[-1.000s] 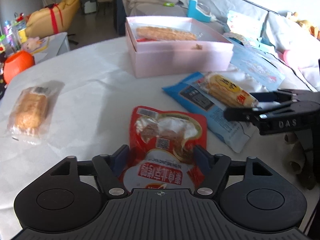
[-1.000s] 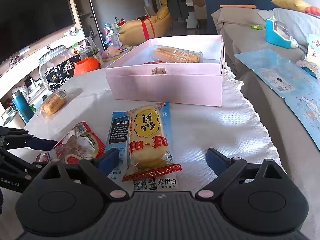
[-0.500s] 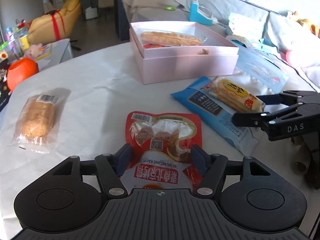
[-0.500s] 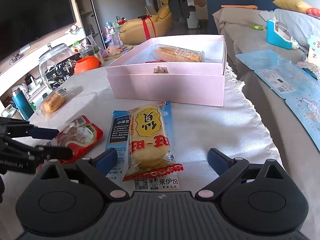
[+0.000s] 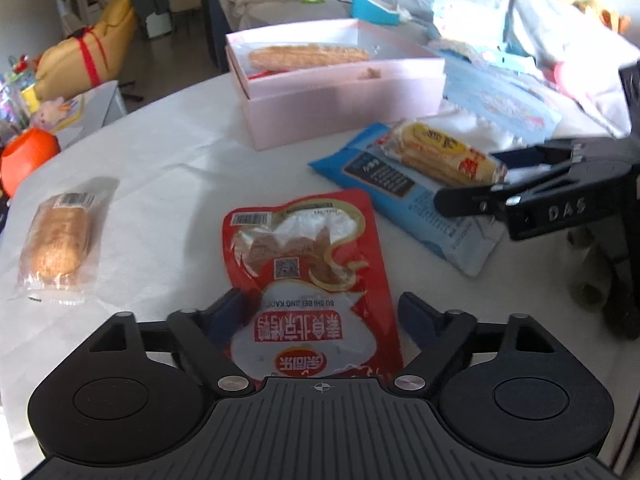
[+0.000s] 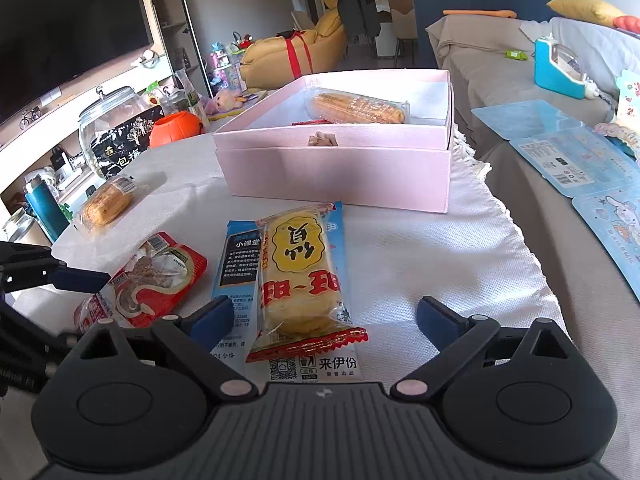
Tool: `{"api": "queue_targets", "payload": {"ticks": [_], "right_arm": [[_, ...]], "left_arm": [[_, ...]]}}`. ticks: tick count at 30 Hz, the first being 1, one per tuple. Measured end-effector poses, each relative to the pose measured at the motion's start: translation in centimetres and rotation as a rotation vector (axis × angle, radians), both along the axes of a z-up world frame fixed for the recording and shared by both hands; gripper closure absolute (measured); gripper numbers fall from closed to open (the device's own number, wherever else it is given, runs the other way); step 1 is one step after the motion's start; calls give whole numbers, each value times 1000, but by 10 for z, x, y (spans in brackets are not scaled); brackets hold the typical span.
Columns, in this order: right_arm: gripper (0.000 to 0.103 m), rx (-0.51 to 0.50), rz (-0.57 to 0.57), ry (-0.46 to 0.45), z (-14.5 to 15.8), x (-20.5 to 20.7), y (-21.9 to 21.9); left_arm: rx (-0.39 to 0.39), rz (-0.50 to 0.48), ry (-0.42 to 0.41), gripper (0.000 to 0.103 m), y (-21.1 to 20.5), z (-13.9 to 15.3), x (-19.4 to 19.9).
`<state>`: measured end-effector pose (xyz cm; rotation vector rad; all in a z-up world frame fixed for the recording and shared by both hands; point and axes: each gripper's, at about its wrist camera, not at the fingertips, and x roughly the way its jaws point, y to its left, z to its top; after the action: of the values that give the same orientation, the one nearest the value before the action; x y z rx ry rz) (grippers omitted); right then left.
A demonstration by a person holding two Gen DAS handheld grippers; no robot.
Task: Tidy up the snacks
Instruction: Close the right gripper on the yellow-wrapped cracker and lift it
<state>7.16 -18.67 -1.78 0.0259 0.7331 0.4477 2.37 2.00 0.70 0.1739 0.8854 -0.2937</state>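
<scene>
A red snack pouch [image 5: 304, 240] lies flat on the white tablecloth between the fingers of my left gripper [image 5: 322, 310]. Its jaws are opening and the pads stand clear of the pouch's edges. My right gripper [image 6: 326, 314] is open around the near end of a yellow rice-cracker pack [image 6: 300, 276], without pressing on it. That pack rests on a blue snack pack [image 6: 240, 256]. Beyond them stands an open pink box [image 6: 336, 172] holding a wrapped corn cob [image 6: 356, 108]. A wrapped bread [image 5: 56, 240] lies apart at the left.
The round table [image 5: 168, 152] ends close at the left, beside an orange pumpkin pot [image 5: 24, 152]. A glass jar [image 6: 108, 132] and bottles stand on a shelf there. A grey sofa [image 6: 560, 240] with blue sticker sheets [image 6: 560, 156] lies to the right.
My left gripper's jaws have spread wider and let go of the red pouch, which now lies on the cloth. The right gripper has kept still.
</scene>
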Motion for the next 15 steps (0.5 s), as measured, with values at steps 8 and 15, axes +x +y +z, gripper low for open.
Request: {"api": "queue_targets", "payload": {"ticks": [8, 15], "right_arm": [[3, -1, 2, 1, 0, 0, 0], [0, 1, 23, 9, -1, 3, 0]], "left_arm": [[-102, 91, 7, 12, 18, -1, 12], [-52, 74, -32, 11, 11, -5, 9]]}}
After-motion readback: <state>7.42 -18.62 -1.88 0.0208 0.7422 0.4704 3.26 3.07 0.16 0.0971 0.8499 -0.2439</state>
